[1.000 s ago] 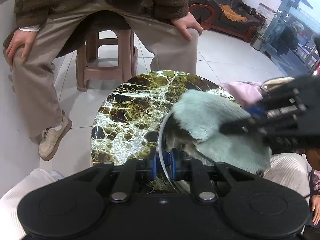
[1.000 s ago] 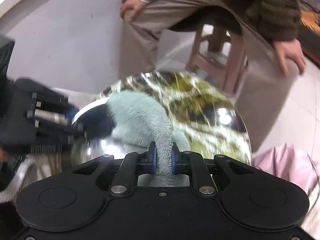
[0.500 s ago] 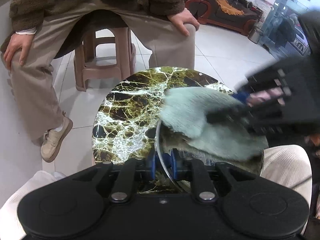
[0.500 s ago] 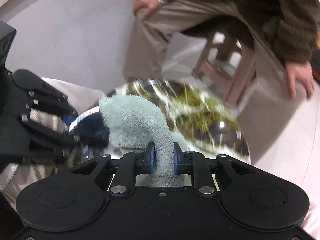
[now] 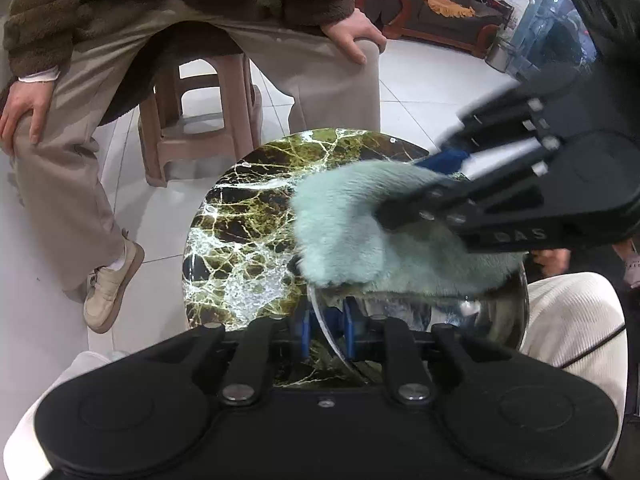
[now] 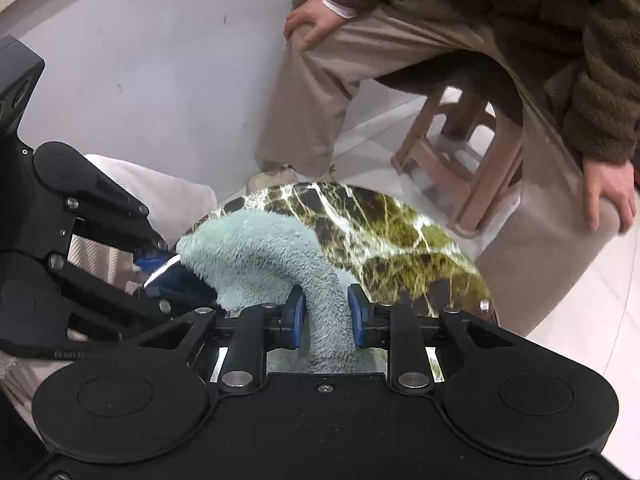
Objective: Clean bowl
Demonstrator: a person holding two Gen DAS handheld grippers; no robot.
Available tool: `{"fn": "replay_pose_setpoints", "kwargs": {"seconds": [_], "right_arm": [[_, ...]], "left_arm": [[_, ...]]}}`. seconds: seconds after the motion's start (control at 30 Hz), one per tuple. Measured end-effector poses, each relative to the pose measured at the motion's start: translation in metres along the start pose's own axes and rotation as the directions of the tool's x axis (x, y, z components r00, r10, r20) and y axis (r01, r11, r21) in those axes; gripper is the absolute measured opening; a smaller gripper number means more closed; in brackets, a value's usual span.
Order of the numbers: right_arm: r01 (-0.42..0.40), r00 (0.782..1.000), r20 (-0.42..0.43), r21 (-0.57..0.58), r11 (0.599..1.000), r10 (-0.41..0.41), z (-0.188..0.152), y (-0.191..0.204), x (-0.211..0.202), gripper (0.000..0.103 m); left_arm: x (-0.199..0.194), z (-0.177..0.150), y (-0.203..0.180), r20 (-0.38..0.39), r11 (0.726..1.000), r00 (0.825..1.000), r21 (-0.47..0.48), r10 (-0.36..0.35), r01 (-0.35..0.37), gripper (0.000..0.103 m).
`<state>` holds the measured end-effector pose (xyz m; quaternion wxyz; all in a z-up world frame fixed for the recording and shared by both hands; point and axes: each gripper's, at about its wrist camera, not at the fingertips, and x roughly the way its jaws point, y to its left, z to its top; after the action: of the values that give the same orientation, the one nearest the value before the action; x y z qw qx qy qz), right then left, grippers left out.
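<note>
— Two grippers, both busy? What has the left gripper (image 5: 325, 330) got?

— Its blue pads sit close together on the thin rim of the bowl (image 5: 500, 316), a round, shiny metal one whose wall mirrors the room. The bowl lies just ahead of the fingers and to their right.

— And the right gripper (image 6: 325, 312)?

— A fluffy pale-green cloth (image 6: 256, 256) runs between its blue pads (image 6: 295, 316); the jaws are easing apart, yet the pile is pinched between them. From there the cloth bulges forward and to the left, over the bowl's rim.

— What lies underneath?

— A round tabletop (image 5: 248, 224), glossy dark marble veined in yellow and white, ahead of both grippers.
</note>
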<state>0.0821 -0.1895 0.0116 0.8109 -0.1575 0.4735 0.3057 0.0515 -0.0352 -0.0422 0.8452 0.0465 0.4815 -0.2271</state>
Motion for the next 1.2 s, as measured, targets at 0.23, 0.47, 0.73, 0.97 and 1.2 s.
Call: {"fn": "replay_pose_setpoints", "kwargs": {"seconds": [0.23, 0.47, 0.73, 0.97, 1.2], "right_arm": [[0.025, 0.997, -0.069, -0.006, 1.000, -0.025, -0.029, 0.009, -0.016, 0.019], [0.033, 0.999, -0.011, -0.125, 0.992, -0.034, 0.017, 0.025, 0.003, 0.023], [-0.018, 0.997, -0.081, 0.005, 1.000, 0.019, -0.024, 0.004, -0.007, 0.021], [0.025, 0.999, -0.036, -0.110, 0.994, -0.029, 0.005, 0.024, -0.005, 0.021], [-0.027, 1.000, 0.011, 0.038, 0.999, 0.026, -0.005, 0.002, -0.002, 0.021]], "left_arm": [[0.000, 0.000, -0.001, -0.001, 1.000, 1.000, 0.021, -0.004, 0.004, 0.016], [0.000, 0.001, 0.000, -0.012, 1.000, 1.000, 0.024, -0.003, 0.004, 0.017], [0.001, 0.000, 0.003, -0.009, 1.000, 1.000, 0.018, -0.014, 0.014, 0.016], [-0.001, 0.000, 0.000, -0.027, 0.999, 1.000, 0.041, 0.000, 0.001, 0.018], [-0.002, -0.007, -0.002, 0.002, 1.000, 1.000, 0.017, 0.017, -0.017, 0.018]]}}
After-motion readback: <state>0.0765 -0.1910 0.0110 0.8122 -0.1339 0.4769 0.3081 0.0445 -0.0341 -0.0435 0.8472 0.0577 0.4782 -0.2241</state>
